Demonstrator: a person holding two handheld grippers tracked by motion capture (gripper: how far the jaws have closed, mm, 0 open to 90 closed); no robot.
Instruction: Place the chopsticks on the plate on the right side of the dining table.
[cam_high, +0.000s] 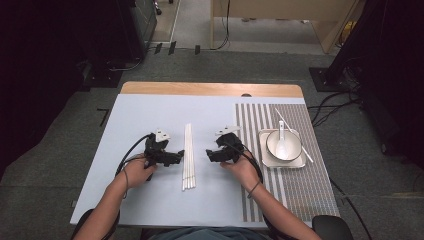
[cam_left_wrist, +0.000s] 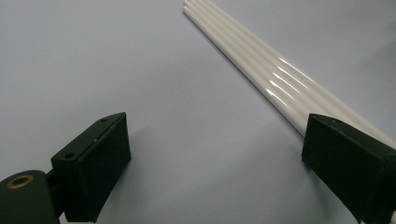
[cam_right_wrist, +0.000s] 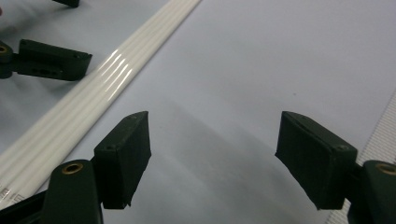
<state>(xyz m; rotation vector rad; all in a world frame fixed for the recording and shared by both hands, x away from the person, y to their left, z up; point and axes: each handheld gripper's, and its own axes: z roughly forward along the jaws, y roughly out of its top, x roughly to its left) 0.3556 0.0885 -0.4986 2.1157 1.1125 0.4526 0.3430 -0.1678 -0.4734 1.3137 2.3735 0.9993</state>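
Left gripper (cam_left_wrist: 215, 154) near jaw hides chopsticks' (cam_left_wrist: 280, 79) lower end; rest cut off by edge.

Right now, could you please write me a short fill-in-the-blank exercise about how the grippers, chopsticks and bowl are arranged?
1. The white chopsticks lie on the mat between the two ____.
2. Both the left gripper and the right gripper have their jaws ____.
3. The spoon rests inside the ____, which sits on a square plate.
4. The bowl stands to the ____ of the right gripper in the high view.

Missing words: grippers; open; bowl; right
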